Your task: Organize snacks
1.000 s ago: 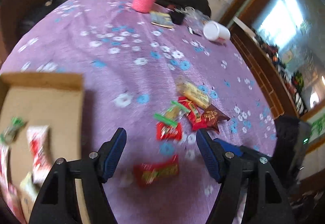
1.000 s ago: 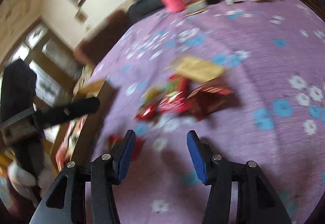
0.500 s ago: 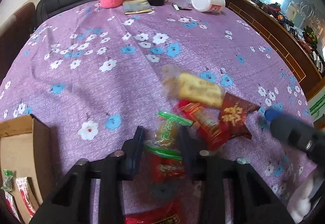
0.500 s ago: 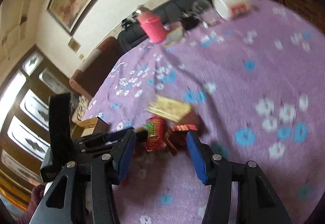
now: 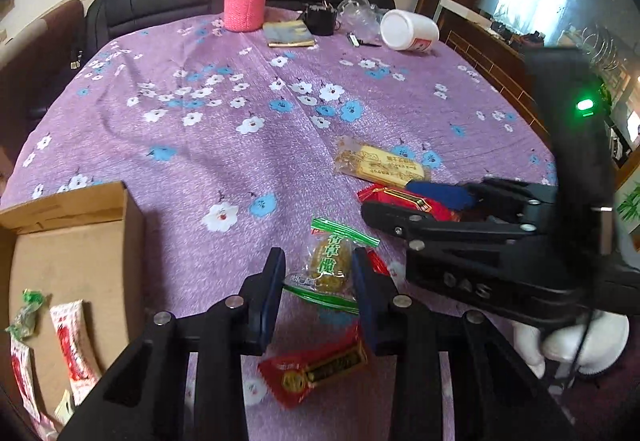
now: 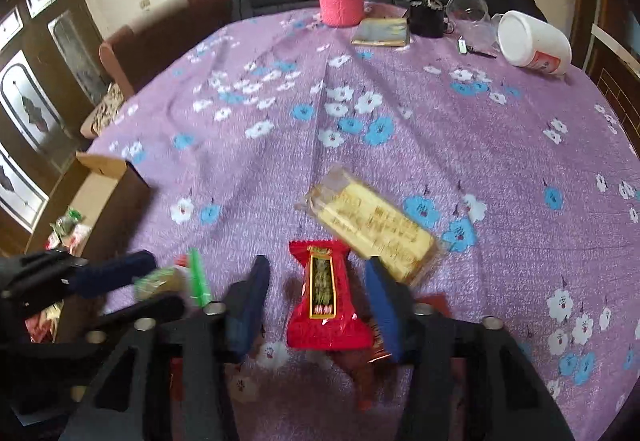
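Low centre of the left view, the left gripper (image 5: 318,279) brackets a clear green-striped plastic snack packet (image 5: 329,268), jaws partly closed (contact unclear). It looks light and crinkly; pinch its padded middle. The right gripper (image 6: 316,299) straddles, unclosed, a red foil snack bar (image 6: 325,299).

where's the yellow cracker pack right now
The yellow cracker pack lies flat on the purple tablecloth mid-table, just beyond and right of the red snack between the right gripper fingers.
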Tool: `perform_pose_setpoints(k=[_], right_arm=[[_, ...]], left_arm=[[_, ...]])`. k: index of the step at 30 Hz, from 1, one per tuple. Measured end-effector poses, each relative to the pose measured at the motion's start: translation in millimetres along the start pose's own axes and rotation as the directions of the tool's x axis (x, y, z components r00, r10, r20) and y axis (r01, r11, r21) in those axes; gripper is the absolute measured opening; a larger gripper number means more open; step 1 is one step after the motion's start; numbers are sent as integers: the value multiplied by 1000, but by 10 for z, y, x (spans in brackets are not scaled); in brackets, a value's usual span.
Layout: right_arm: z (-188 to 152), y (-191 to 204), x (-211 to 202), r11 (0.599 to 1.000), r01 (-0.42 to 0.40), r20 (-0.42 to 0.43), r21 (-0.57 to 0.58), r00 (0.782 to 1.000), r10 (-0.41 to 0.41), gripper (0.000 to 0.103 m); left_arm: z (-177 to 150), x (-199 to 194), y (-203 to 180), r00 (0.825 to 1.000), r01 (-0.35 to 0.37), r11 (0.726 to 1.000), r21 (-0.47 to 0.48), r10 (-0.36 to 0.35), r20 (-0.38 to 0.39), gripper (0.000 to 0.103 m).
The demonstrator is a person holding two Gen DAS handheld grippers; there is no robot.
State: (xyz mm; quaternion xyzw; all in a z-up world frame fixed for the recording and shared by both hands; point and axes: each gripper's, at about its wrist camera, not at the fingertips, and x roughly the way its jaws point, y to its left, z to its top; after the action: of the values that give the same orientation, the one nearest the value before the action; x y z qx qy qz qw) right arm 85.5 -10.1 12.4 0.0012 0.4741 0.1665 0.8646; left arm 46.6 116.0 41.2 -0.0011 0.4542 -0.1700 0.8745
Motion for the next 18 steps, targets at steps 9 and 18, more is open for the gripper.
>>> perform_pose_setpoints(k=[9,18], right_arm=[[-153,-86,-248,997,-31,42,65,999,29,35],[-159,371,-793,986,-165,109,37,981,160,35]], left_arm=[[-229,-504,182,996,35,996,-77,-29,80,33],[-615,-1073,739,987,-10,971,-237,48,156,33]])
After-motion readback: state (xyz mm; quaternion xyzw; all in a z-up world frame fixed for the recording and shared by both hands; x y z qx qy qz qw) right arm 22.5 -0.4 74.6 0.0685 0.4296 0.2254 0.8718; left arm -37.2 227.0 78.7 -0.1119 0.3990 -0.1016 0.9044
